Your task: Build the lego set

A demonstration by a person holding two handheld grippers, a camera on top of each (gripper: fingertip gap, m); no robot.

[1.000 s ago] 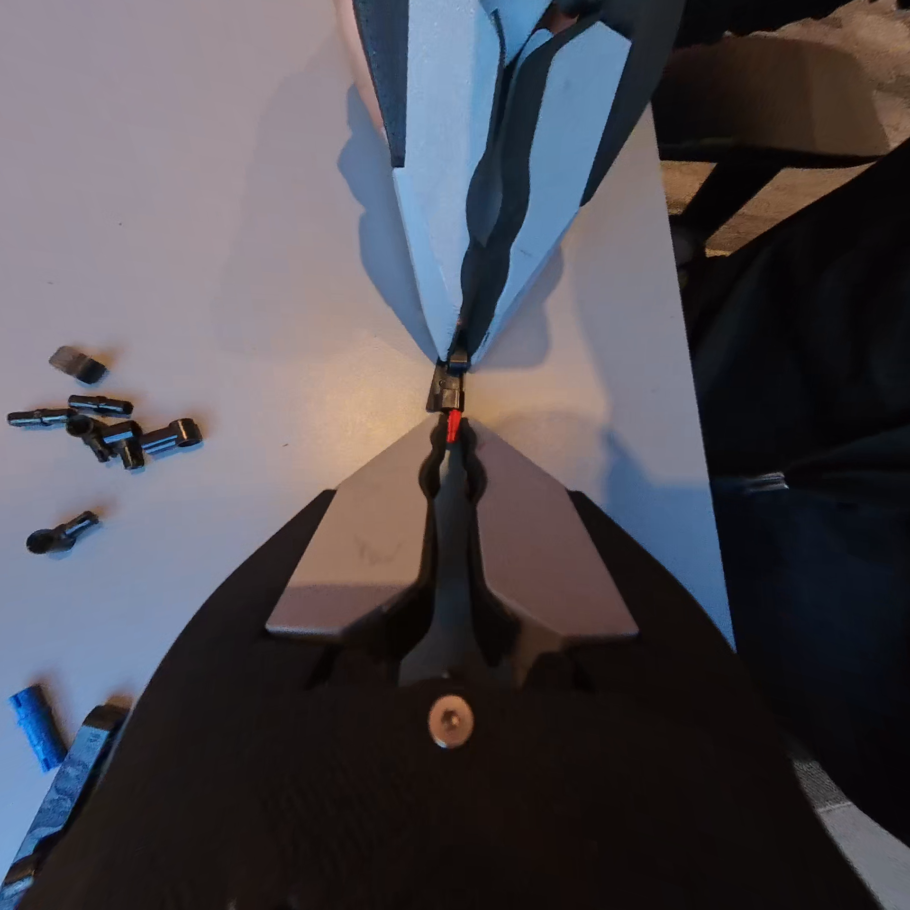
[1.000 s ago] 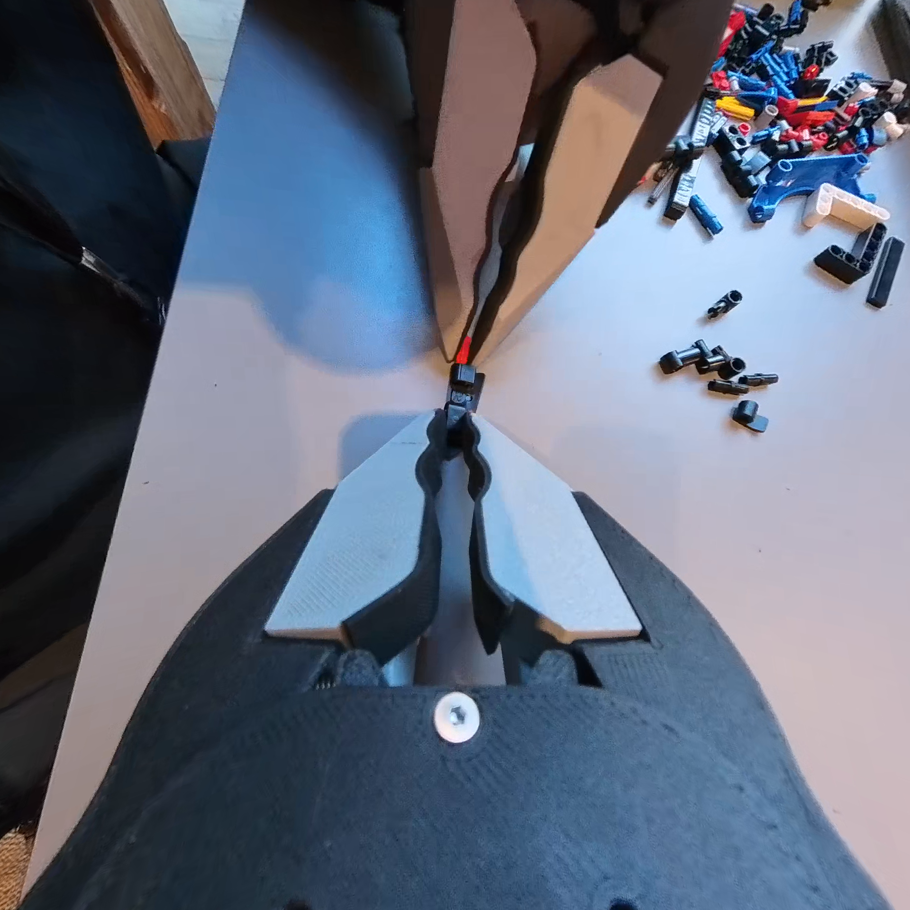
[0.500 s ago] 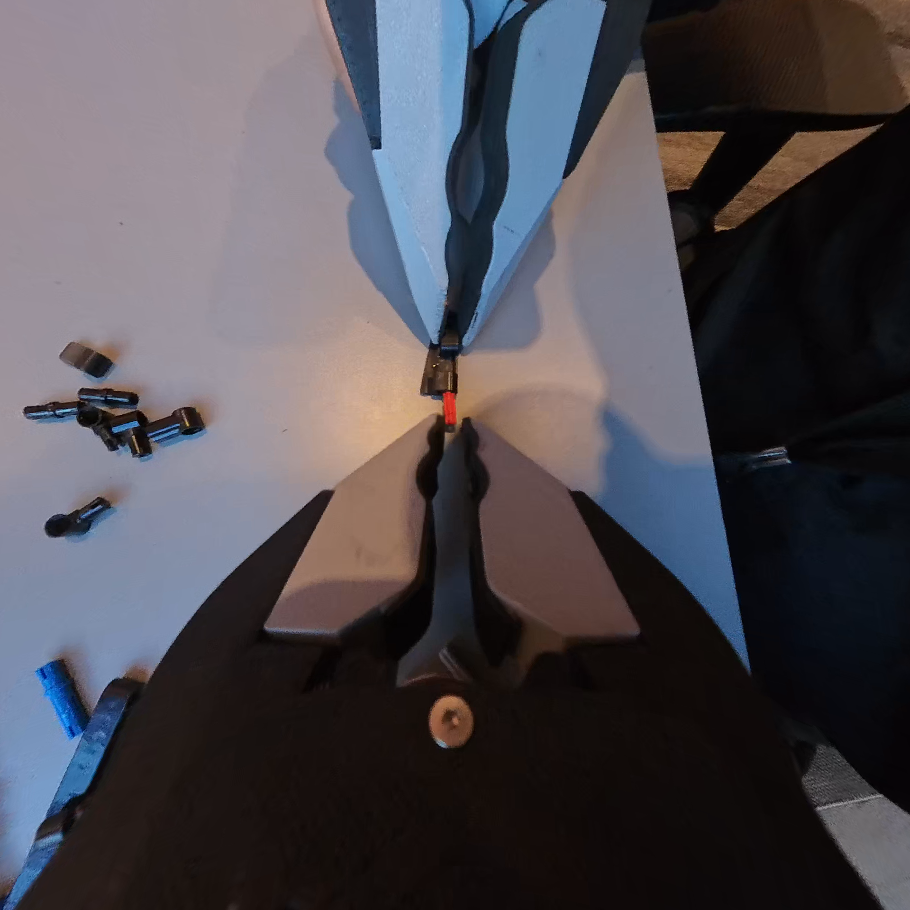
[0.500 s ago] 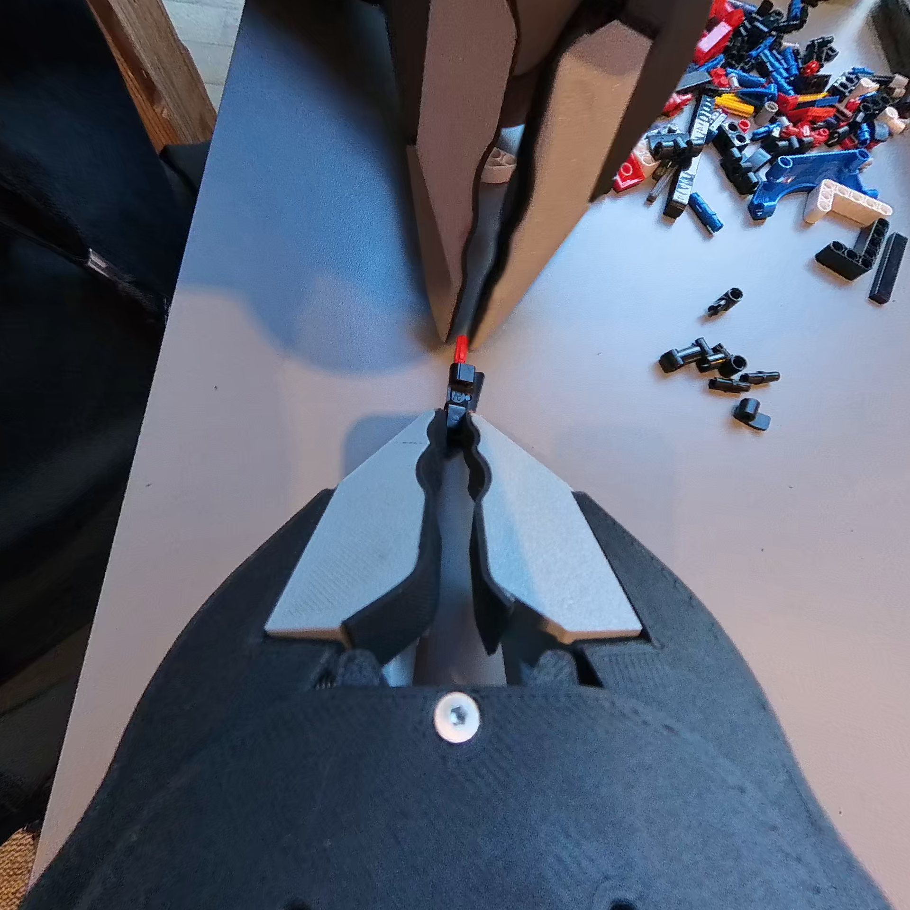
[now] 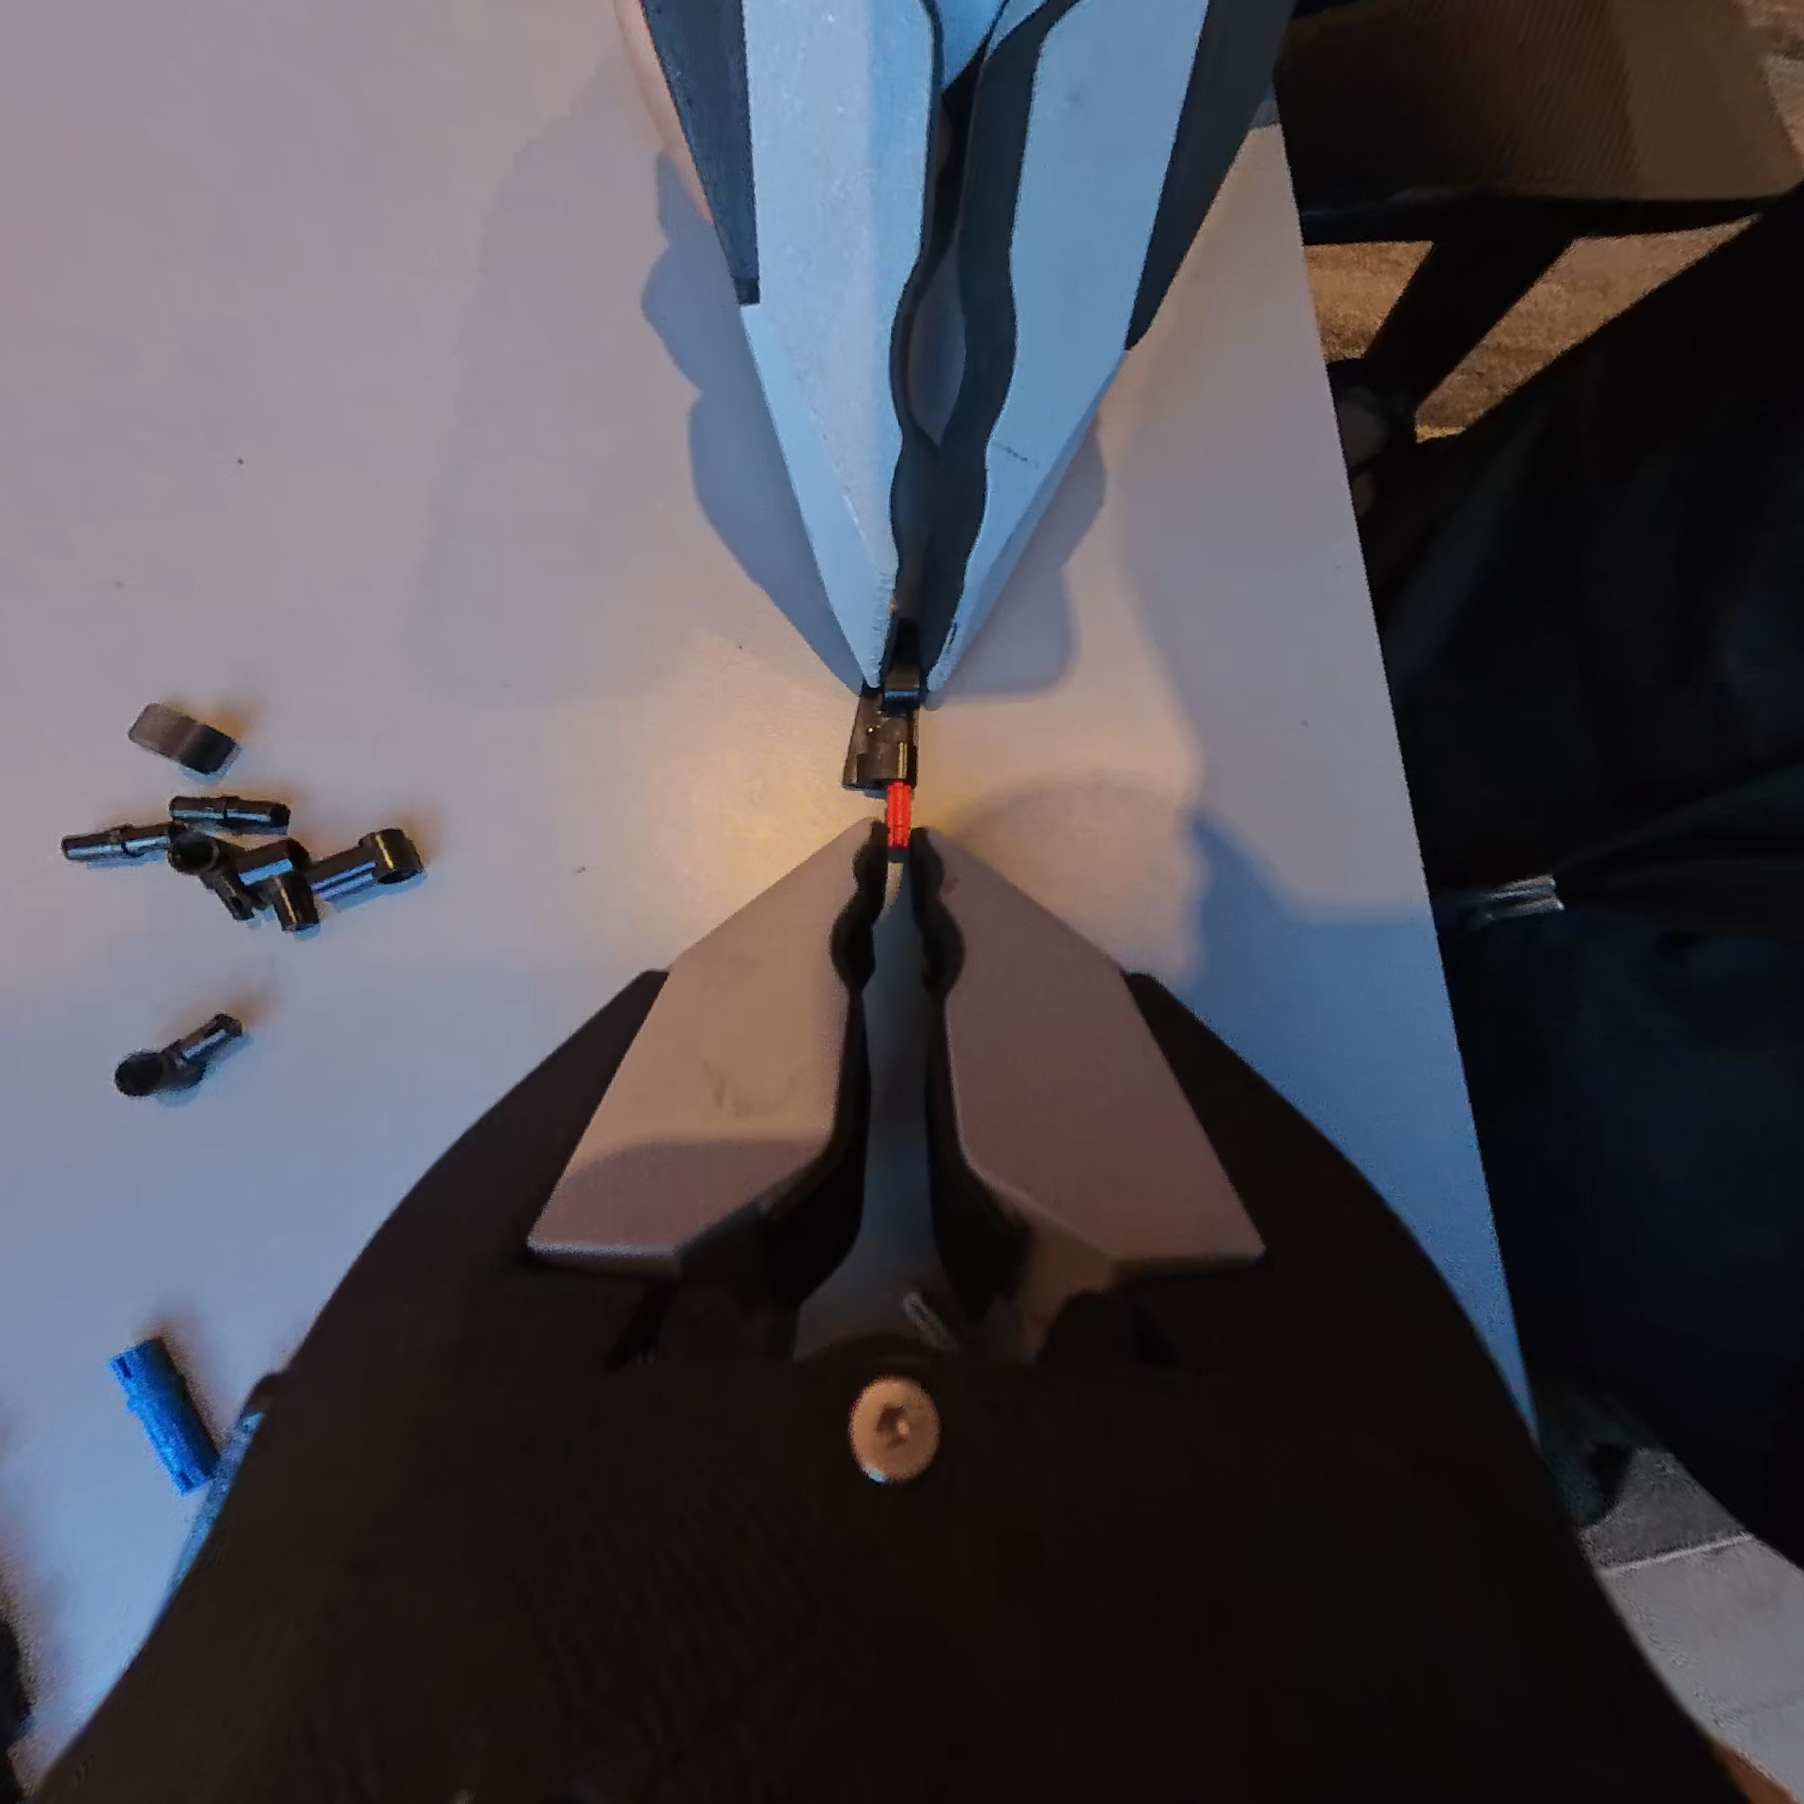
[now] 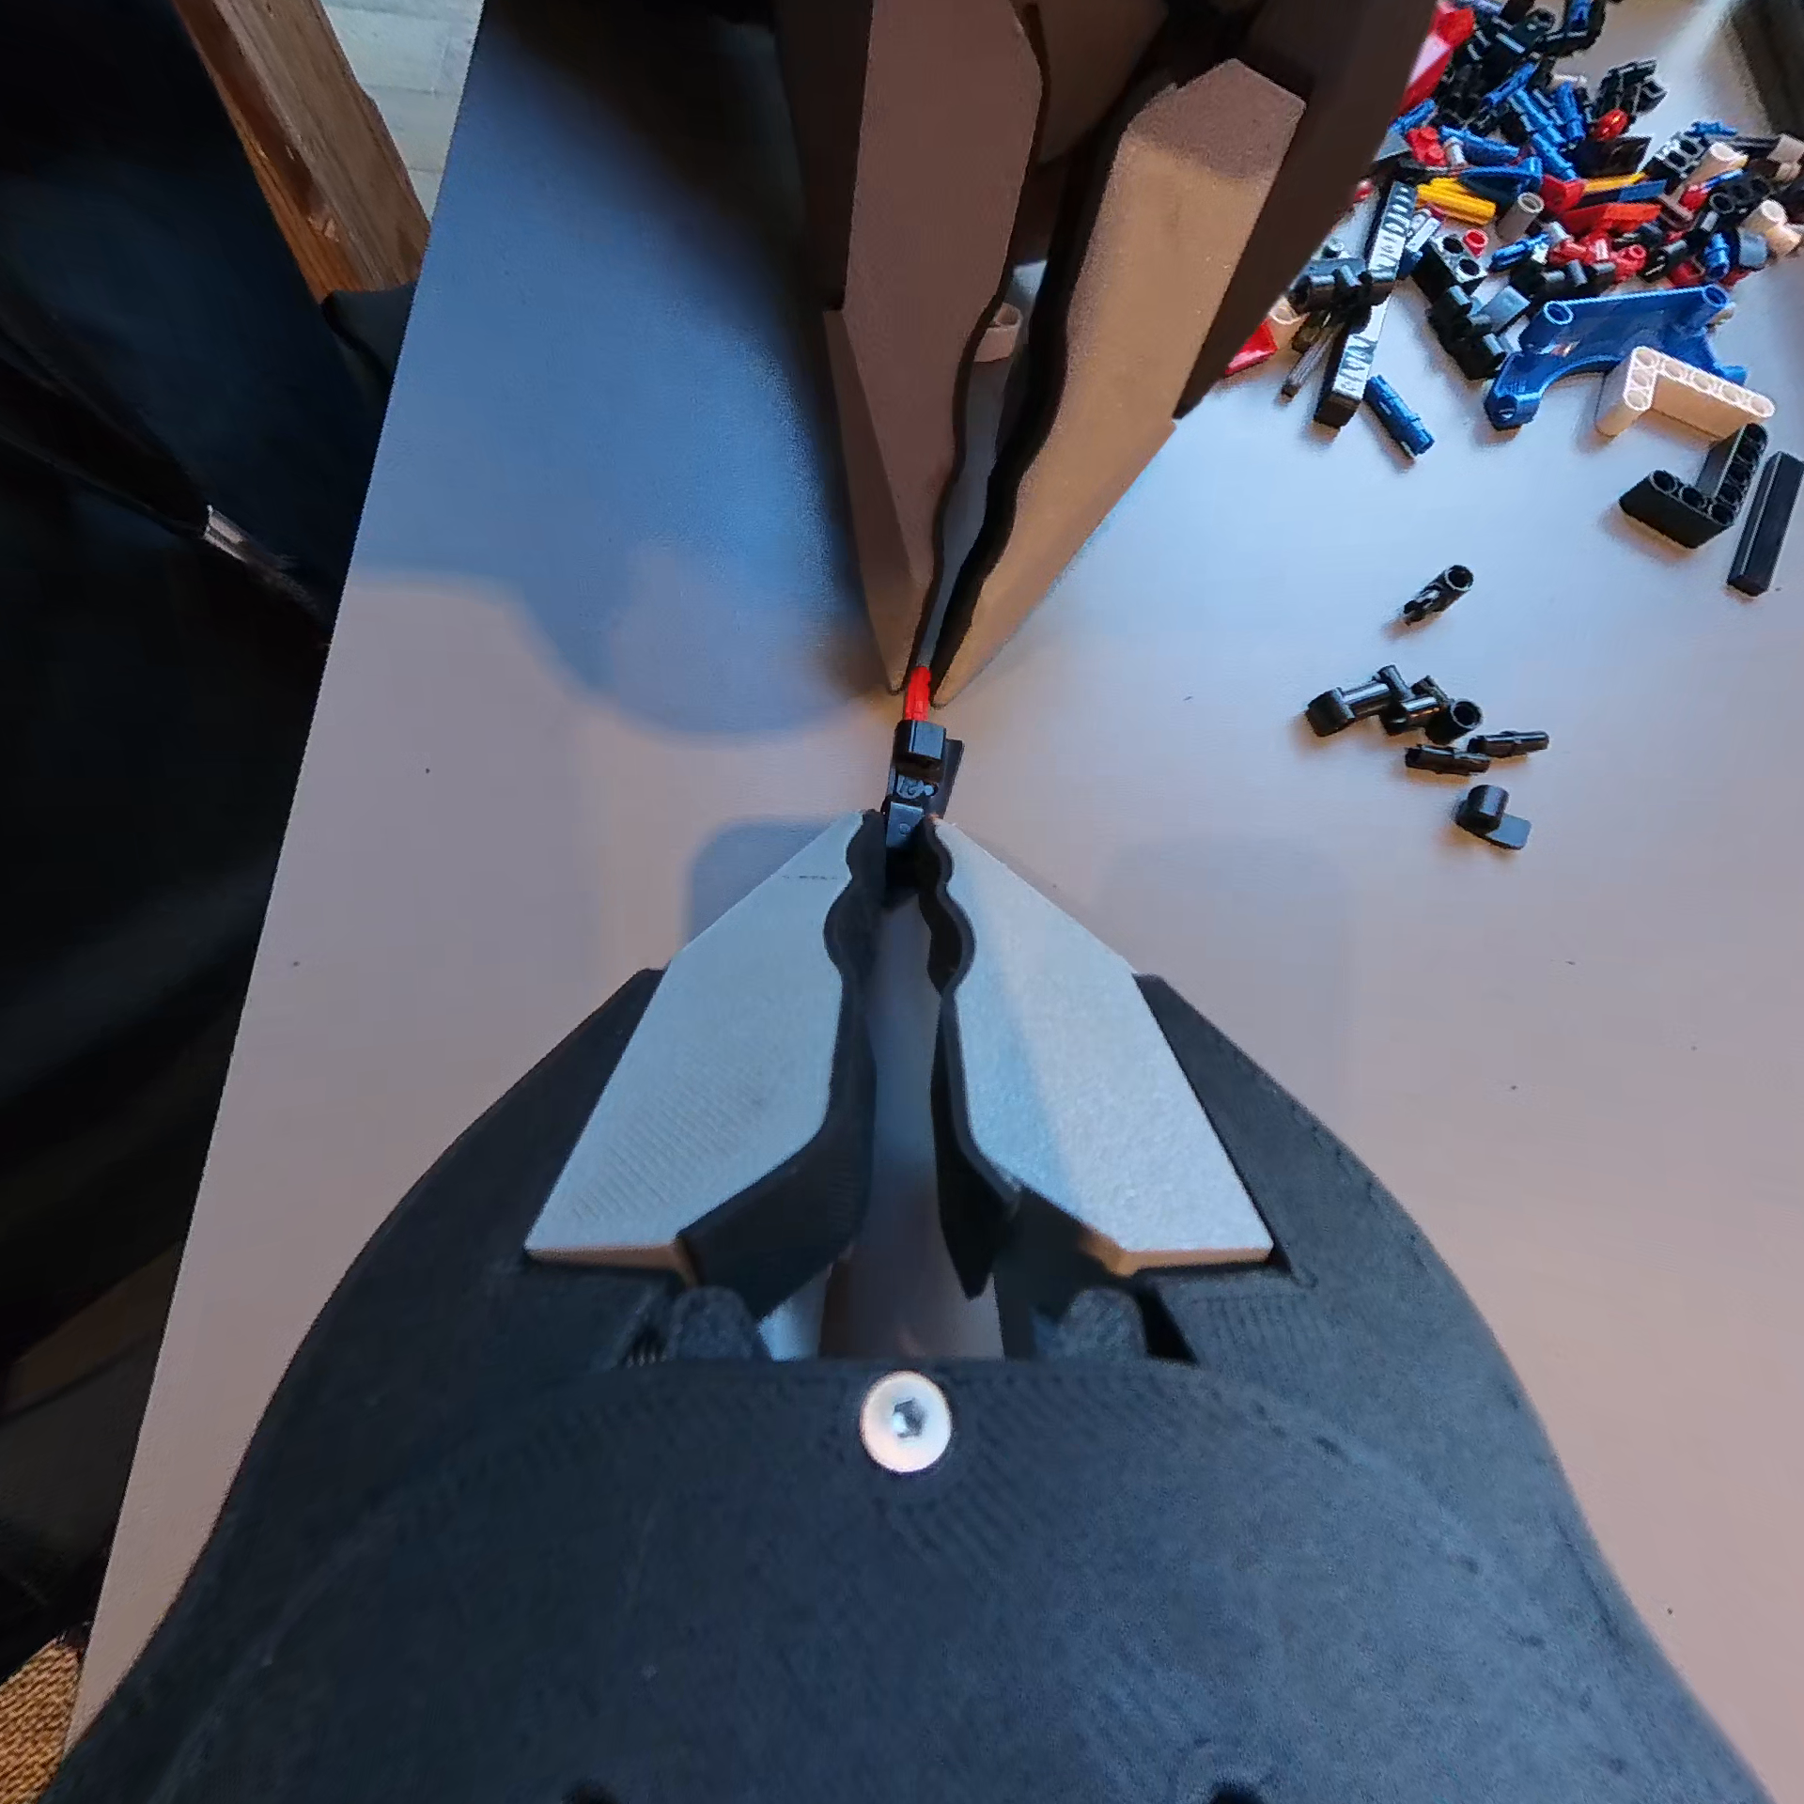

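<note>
The left gripper [image 5: 896, 847] pinches a red pin [image 5: 898, 816]. Tip to tip, the right gripper [image 6: 900, 828] clamps a black connector [image 6: 918, 771] seated on it

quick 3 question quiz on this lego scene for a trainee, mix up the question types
1. True or false: the left gripper is shut on the red pin.
2. The right gripper grips: A) a blue pin B) the black connector C) nothing
3. Fill in: the red pin's far end meets the black ____.

Key: 1 true; 2 B; 3 connector
</note>
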